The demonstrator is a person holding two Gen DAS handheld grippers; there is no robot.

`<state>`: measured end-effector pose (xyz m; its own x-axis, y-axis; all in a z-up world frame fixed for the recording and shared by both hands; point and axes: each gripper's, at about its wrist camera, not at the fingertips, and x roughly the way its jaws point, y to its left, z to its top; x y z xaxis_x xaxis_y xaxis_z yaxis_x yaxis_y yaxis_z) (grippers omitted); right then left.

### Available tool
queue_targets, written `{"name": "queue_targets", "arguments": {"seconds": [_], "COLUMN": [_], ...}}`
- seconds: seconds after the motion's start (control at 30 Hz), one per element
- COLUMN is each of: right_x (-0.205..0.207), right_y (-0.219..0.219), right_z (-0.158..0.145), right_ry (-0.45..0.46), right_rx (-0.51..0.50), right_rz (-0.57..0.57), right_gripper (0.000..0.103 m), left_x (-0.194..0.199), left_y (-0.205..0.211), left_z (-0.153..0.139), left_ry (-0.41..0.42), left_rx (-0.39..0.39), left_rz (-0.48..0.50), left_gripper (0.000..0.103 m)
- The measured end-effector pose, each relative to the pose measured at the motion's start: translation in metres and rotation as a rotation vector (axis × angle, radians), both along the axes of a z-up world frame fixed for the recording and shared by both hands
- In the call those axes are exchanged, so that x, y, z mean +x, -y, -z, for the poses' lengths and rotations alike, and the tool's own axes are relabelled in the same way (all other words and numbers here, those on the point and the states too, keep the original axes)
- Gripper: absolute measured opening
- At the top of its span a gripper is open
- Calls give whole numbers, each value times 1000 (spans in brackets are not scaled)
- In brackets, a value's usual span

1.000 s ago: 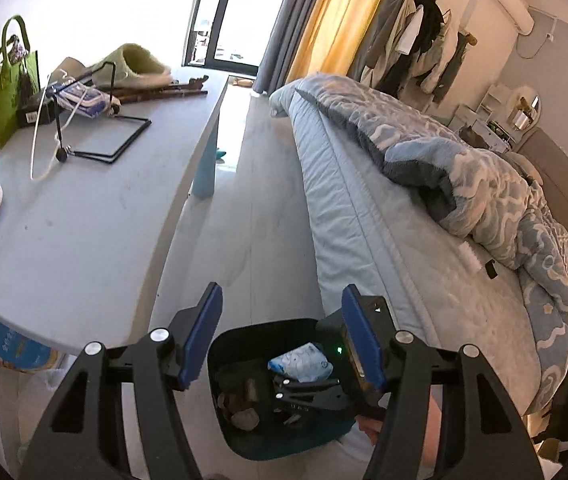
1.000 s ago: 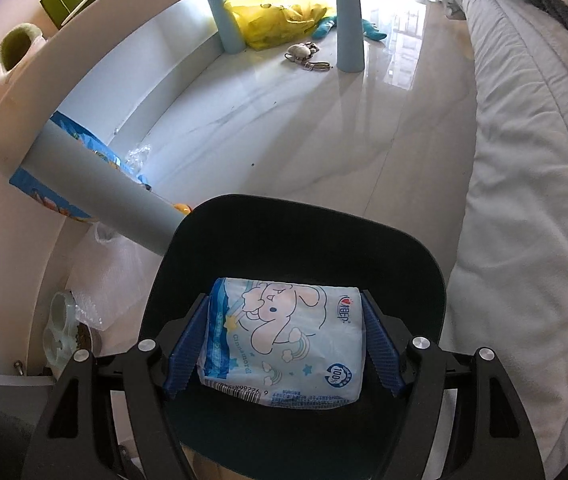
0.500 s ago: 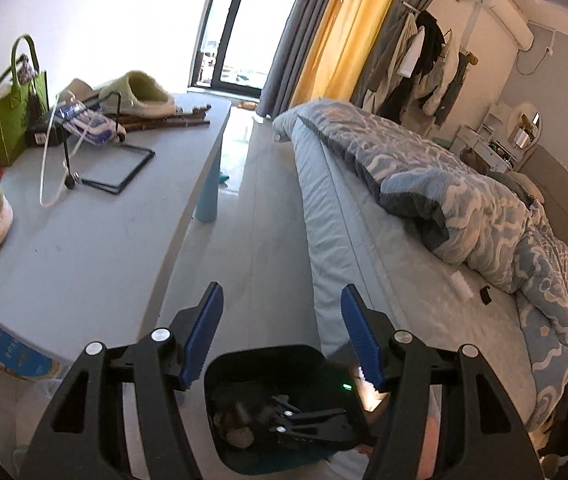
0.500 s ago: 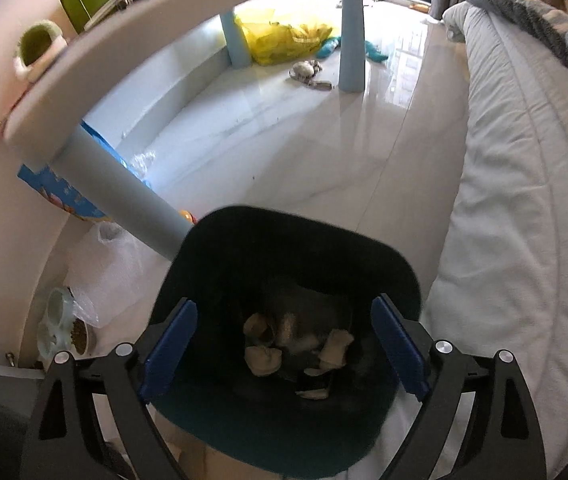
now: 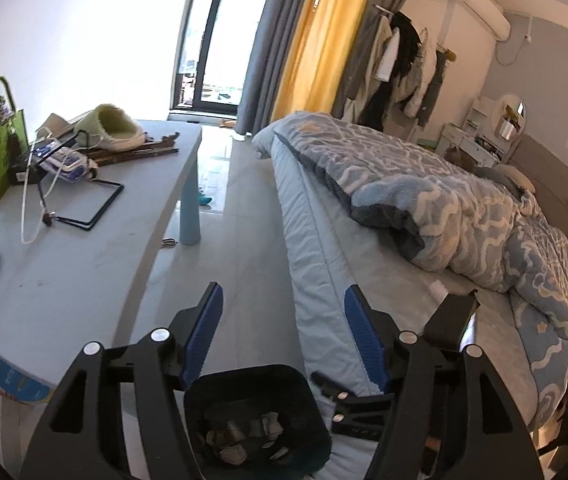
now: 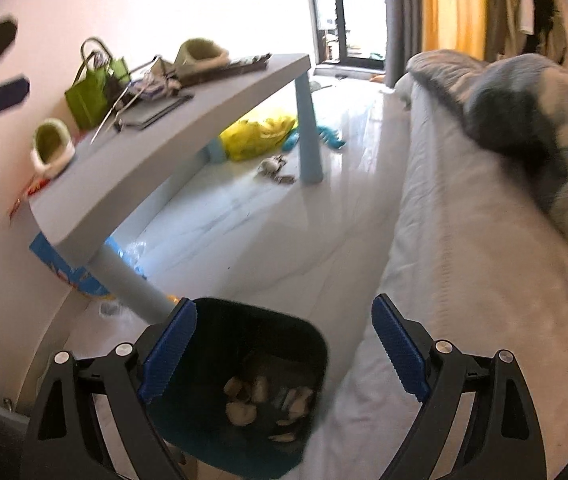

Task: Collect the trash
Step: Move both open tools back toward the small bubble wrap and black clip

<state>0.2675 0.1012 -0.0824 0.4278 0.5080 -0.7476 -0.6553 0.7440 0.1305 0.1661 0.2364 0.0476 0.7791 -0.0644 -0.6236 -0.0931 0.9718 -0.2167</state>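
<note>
left wrist view: the left claw (image 5: 282, 336) is wide open and empty, tilted down over a dark trash bin (image 5: 258, 420) on the floor between the table (image 5: 84, 264) and bed (image 5: 404, 280); crumpled scraps lie inside. right wrist view: the right claw (image 6: 284, 348) gapes empty above the bin; a yellow bag (image 6: 258, 136) under the table looks uncollected.
</note>
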Motion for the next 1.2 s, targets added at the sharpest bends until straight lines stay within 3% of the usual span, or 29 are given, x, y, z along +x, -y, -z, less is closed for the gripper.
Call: {"name": "queue_targets", "arguments": {"seconds": [0.33, 0.73, 1.2], "right_x": [13, 45, 71], "right_y": [65, 152, 223], "right_z": [-26, -40, -39], "right_ry": [94, 118, 108], "right_rx": [-12, 18, 15], "right_rz": [121, 252, 340], "right_gripper": [90, 90, 91], "left_x": [15, 46, 86], "left_y": [51, 116, 188], "left_z": [4, 17, 42], "left_ry": [5, -12, -61], "left_rx": [21, 55, 68], "left_rz": [66, 139, 206], "left_gripper": [73, 75, 77]}}
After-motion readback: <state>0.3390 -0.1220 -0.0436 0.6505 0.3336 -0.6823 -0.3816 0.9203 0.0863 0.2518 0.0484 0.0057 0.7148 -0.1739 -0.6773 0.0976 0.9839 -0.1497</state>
